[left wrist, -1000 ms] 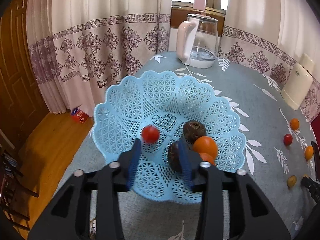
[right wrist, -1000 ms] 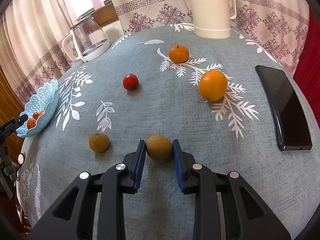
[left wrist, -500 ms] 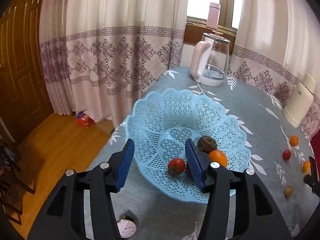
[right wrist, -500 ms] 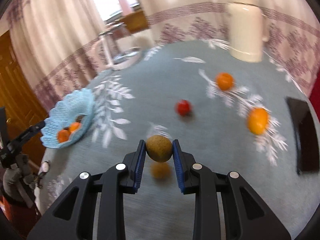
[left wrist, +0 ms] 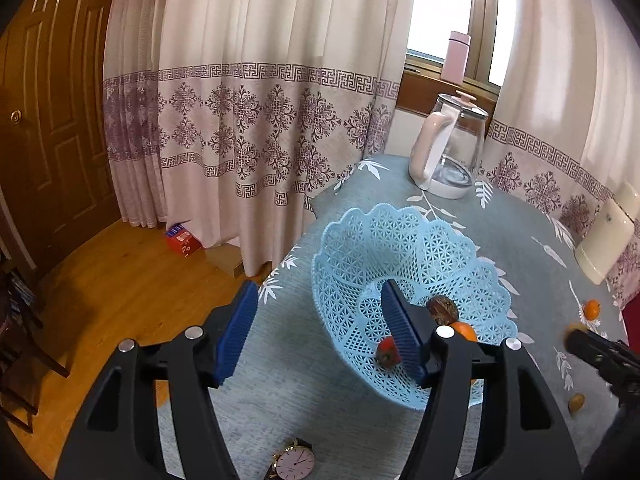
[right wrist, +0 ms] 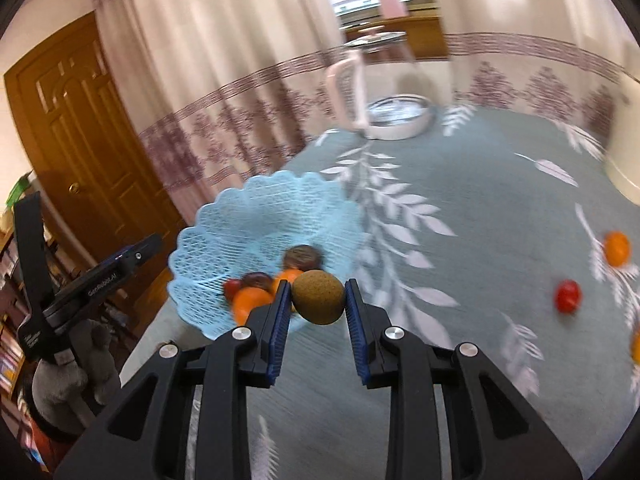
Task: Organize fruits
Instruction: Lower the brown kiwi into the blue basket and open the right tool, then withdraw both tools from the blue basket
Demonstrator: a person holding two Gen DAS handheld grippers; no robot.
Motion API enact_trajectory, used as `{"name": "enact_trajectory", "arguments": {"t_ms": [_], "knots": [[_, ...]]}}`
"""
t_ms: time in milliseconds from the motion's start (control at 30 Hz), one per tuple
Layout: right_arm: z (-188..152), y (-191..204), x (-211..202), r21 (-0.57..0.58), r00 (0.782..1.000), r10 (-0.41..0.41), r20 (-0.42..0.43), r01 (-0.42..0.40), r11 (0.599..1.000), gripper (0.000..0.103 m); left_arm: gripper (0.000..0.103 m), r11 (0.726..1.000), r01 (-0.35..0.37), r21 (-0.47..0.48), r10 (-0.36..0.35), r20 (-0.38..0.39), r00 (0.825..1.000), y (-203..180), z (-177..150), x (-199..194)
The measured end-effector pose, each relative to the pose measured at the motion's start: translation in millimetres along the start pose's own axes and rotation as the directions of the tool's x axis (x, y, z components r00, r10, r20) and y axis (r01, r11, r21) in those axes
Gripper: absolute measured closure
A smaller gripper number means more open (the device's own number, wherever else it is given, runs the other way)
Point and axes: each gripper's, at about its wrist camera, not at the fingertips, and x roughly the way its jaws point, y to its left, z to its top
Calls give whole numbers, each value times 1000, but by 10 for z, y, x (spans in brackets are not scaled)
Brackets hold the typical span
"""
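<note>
A light blue lattice basket (left wrist: 404, 236) (right wrist: 256, 204) stands near the table's left edge and holds a red tomato (left wrist: 387, 356), a dark brown fruit (left wrist: 442, 307) and oranges (right wrist: 252, 300). My left gripper (left wrist: 320, 334) is open and empty, drawn back over the table edge left of the basket. My right gripper (right wrist: 316, 306) is shut on a round brown-green fruit (right wrist: 318, 298), held in the air just short of the basket. An orange (right wrist: 616, 248), a red tomato (right wrist: 567, 296) and a small brown fruit (left wrist: 576, 402) lie loose on the tablecloth.
A glass kettle with a pink handle (left wrist: 448, 148) stands at the table's far side, a cream jug (left wrist: 606, 244) at the right. A wristwatch (left wrist: 294, 462) lies near the front edge. Curtains, a wooden door (left wrist: 44, 128) and wood floor lie to the left.
My right gripper has lifted the brown-green fruit off the table and carried it left toward the basket. My left gripper has opened wider and pulled back left from the basket.
</note>
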Motion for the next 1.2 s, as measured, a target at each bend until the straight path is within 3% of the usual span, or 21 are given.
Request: {"name": "enact_trajectory", "arguments": {"t_ms": [400, 667, 800, 1200], "knots": [[46, 236, 477, -34, 997, 6, -71, -9, 999, 74, 37, 1000, 12, -24, -12, 3, 1000, 56, 6, -39], [-26, 24, 319, 36, 999, -18, -44, 20, 999, 73, 36, 1000, 15, -24, -15, -7, 1000, 30, -4, 2], [-108, -168, 195, 91, 999, -44, -28, 47, 995, 66, 25, 1000, 17, -14, -17, -4, 1000, -24, -27, 8], [-331, -484, -101, 156, 994, -106, -6, 106, 982, 57, 15, 999, 49, 23, -49, -4, 999, -205, -77, -30]]}}
